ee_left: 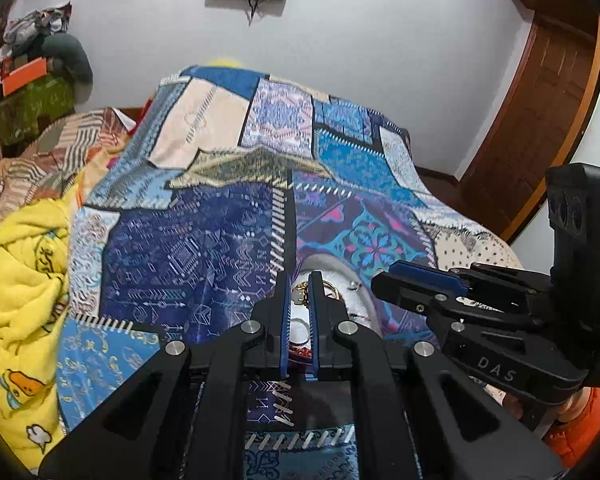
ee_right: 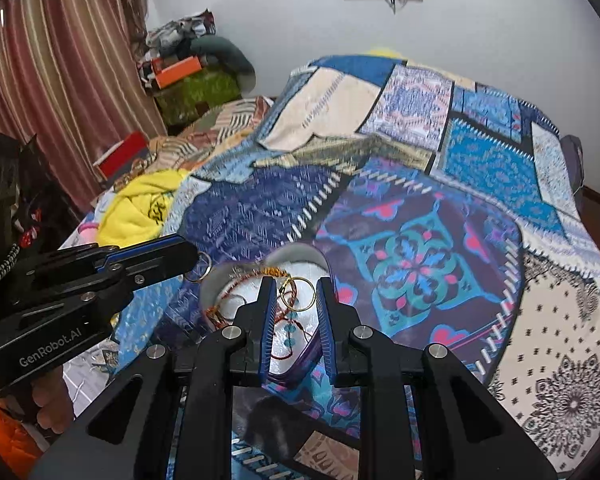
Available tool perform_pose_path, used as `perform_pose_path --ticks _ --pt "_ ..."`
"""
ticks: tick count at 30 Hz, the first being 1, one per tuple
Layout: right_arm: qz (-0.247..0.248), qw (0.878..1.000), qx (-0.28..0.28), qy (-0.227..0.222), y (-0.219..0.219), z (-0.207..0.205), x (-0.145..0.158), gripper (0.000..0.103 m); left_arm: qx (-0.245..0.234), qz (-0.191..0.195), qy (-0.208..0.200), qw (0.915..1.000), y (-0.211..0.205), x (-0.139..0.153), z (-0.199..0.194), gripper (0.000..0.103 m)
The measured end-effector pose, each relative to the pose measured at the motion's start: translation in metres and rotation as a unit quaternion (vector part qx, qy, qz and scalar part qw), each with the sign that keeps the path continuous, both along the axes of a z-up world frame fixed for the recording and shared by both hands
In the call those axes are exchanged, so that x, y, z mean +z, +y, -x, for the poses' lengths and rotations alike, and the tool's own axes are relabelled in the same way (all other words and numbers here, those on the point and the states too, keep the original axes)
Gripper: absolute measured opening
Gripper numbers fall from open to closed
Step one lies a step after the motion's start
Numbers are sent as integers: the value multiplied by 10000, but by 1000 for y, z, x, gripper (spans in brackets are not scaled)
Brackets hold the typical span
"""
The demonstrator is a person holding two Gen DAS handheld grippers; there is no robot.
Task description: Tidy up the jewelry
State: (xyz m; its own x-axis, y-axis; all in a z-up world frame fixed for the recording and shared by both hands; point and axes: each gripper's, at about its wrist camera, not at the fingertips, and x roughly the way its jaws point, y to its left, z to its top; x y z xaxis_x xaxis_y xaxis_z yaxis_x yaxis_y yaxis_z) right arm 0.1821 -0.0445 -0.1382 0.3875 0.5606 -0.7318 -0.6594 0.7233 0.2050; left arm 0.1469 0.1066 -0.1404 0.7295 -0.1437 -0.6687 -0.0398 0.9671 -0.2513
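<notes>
A white heart-shaped jewelry box [ee_right: 300,260] lies on the patchwork bedspread and holds gold rings [ee_right: 298,298], red thread bracelets and a teal bead piece. My right gripper [ee_right: 296,292] is open just above the box, its fingers on either side of the gold rings. My left gripper [ee_left: 299,280] hovers over the same box [ee_left: 352,292] with a narrow gap between its fingers. In the right wrist view its tip [ee_right: 196,258] holds a gold ring [ee_right: 201,270] hanging at the box's left edge.
The patchwork bedspread [ee_right: 420,184] covers the bed. A yellow blanket [ee_left: 24,280] is bunched at the left. Clothes and boxes [ee_right: 188,72] are piled by the far wall, next to a striped curtain [ee_right: 60,80]. A wooden door [ee_left: 540,112] stands at the right.
</notes>
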Motion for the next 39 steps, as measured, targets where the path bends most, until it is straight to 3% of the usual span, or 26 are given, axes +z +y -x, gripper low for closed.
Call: perform_pose_path --ticks 15,22,25,32,39 --pt "202 9995 168 188 13 -10 -17 19 -103 81 312 9994 1 -32 -24 7" --pt "393 9987 209 263 18 -8 -16 21 -83 135 308 9994 3 -28 -21 7" --pt "365 9988 161 300 15 -5 -13 26 14 65 265 9996 4 -21 -16 15" --pt "200 9998 41 23 2 8 20 27 115 37 49 9999 4 9 0 16" --pt "-350 9969 -161 -682 -26 41 95 27 162 -178 -636 9977 -6 74 42 16"
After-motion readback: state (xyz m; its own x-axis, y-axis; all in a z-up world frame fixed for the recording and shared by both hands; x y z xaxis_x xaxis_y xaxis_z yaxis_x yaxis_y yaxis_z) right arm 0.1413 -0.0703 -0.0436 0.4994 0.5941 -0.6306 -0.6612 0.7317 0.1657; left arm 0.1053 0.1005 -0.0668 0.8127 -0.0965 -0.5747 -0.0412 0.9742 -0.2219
